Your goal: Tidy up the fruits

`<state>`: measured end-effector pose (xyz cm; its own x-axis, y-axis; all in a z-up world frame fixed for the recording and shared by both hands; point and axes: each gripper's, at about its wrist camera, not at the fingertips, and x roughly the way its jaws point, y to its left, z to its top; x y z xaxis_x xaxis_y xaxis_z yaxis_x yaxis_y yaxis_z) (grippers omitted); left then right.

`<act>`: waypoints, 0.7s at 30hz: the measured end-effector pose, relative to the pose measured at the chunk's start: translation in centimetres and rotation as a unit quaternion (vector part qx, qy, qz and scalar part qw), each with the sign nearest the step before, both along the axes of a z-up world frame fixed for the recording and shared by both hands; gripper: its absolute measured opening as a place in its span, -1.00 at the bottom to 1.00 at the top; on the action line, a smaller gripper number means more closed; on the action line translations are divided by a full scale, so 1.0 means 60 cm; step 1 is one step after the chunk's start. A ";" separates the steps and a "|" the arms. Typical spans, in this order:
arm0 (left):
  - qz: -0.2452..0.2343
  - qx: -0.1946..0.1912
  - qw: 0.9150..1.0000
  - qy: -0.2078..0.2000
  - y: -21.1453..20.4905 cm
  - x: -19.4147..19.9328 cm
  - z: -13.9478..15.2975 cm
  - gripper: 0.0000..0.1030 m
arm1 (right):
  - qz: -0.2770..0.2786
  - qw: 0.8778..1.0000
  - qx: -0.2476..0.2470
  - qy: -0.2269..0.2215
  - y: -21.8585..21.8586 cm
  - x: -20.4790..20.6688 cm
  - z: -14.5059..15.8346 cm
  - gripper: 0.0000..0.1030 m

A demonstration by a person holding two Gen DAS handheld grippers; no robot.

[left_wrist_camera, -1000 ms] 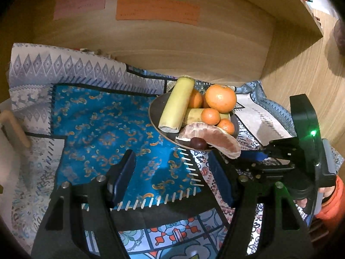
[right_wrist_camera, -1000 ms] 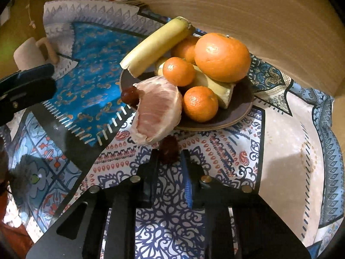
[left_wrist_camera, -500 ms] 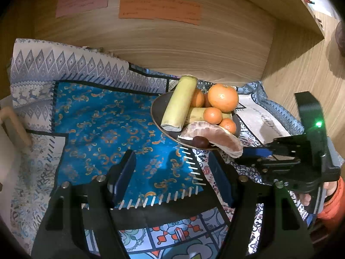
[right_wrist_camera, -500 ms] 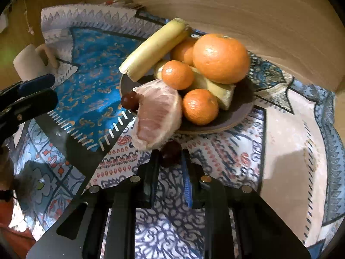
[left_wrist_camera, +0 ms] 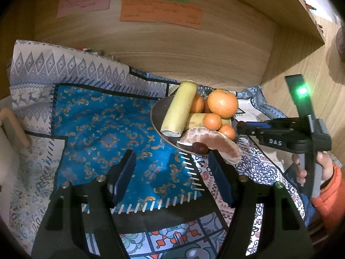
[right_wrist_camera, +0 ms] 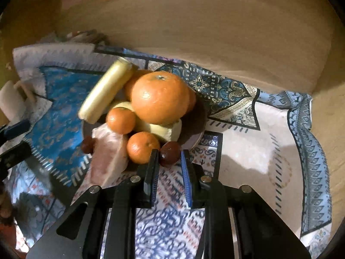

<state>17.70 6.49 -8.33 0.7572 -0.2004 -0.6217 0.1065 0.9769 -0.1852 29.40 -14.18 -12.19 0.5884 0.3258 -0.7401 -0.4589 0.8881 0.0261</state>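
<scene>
Patterned cloth [right_wrist_camera: 248,129] now passes beneath the right gripper [right_wrist_camera: 169,157], which has carried its clamped dark fruit [right_wrist_camera: 169,153] to the plate [right_wrist_camera: 198,125] rim. Left gripper [left_wrist_camera: 170,172] stays released, unmoved.

Sticky notes [left_wrist_camera: 160,15] txt unreadable, banana [right_wrist_camera: 105,93] blurred

A dark plate [right_wrist_camera: 195,127] holds oranges [right_wrist_camera: 159,97], banana pieces [right_wrist_camera: 103,92], a pomelo segment [right_wrist_camera: 107,155] and a brown date [right_wrist_camera: 87,144].

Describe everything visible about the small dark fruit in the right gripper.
The small dark fruit is round, glossy, reddish-brown, smooth-skinned and looks whole. The right gripper holds it pinched at the tips of its jaws, above the near rim of the dark plate, beside a small mandarin.
</scene>
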 end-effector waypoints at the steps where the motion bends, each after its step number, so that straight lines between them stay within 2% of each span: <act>1: 0.002 0.000 1.000 -0.001 0.001 -0.001 0.001 0.35 | -0.002 1.000 -0.002 0.002 0.000 0.004 -0.003 -0.64; 6: 0.007 0.000 1.000 -0.003 0.006 0.002 0.007 0.35 | -0.005 1.000 0.003 0.019 -0.001 0.017 -0.011 -0.60; 9: 0.007 0.000 1.000 -0.006 0.004 0.002 0.013 0.35 | -0.007 1.000 0.008 0.003 -0.007 0.010 -0.002 -0.27; 10: 0.007 -0.001 1.000 -0.008 0.004 0.001 0.016 0.35 | -0.009 1.000 0.011 -0.006 -0.010 0.004 0.004 -0.19; 16: 0.002 -0.003 0.999 -0.042 -0.005 -0.018 0.059 0.35 | -0.020 0.998 0.032 -0.060 -0.024 -0.048 0.060 -0.19; 21: 0.003 0.005 0.995 -0.100 -0.019 -0.059 0.119 0.35 | -0.033 0.987 0.065 -0.145 -0.039 -0.132 0.141 -0.19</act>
